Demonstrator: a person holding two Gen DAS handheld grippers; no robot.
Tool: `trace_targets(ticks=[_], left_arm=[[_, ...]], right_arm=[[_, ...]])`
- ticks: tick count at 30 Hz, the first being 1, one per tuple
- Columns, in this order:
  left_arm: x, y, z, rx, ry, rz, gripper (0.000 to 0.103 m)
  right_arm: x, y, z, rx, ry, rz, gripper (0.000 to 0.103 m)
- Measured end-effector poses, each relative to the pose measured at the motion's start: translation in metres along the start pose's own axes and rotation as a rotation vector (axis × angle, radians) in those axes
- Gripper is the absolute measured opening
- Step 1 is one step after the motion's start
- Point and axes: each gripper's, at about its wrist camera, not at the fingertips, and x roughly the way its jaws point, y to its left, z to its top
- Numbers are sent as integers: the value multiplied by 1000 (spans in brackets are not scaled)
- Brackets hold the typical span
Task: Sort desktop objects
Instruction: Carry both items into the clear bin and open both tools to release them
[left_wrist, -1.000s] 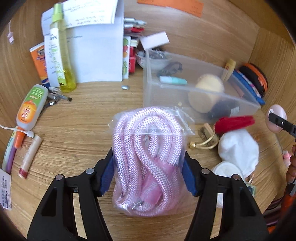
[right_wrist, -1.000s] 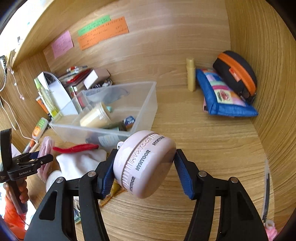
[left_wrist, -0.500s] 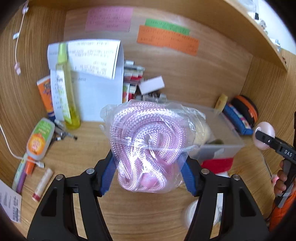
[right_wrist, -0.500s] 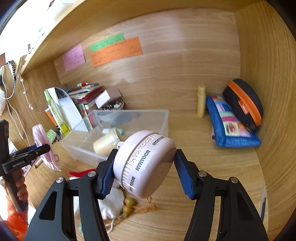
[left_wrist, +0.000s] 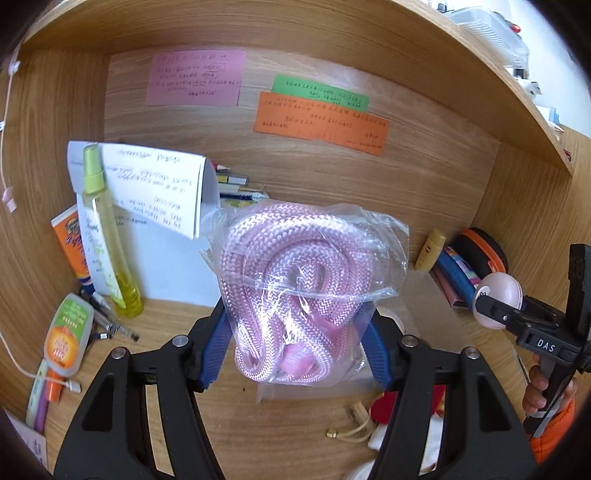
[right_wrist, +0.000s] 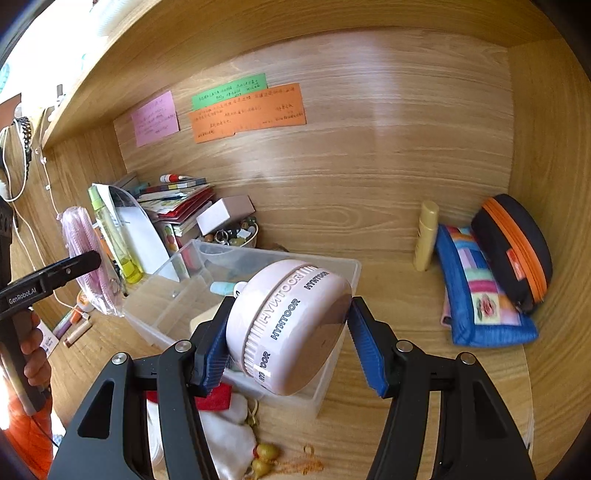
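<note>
Grippers both loaded. Left gripper: blue pads clamped on clear plastic bag of coiled pink braided rope, held up off desk. Right gripper: jaws closed on pale pink round "HYNTOOR" case, tilted, in air over near edge of clear plastic bin. Behind: wood-grain desk, blue patchwork pouch w/ black orange-zip case leaning on it at right wall. Pink, green, orange notes on back panel.

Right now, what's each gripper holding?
Left gripper: shut on the bagged pink rope.
Right gripper: shut on the round pink HYNTOOR case.
</note>
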Motion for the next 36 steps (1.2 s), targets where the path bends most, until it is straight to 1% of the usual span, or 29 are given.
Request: trace_targets(ticks=[7,11,18,23,25,28,35,36], left_arm=[[28,-5,6,17,44,8,63],[47,-11,7,33,77,18,63],[75,-23,10,89,121,53,63],[93,-31,8,112,176,37,64],[103,-34,5,121,198,42,64],[111,-36,0,131,220,49,64],[126,-32,-9,122,275,50,64],[125,-33,-9,131,267,51,64]], right_arm=[[24,2,15,-42,26,-13,56],[45,5,20,-78,61,-25,56],[82,6,14,-145,169,-53,56],[96,8,12,-186,220,-70,56],[102,10,10,-208,241,-99,56],[110,13,7,-233,274,-105,56],[120,18,4,-277,289,-153,56],[122,19,3,-278,295,-151,56]])
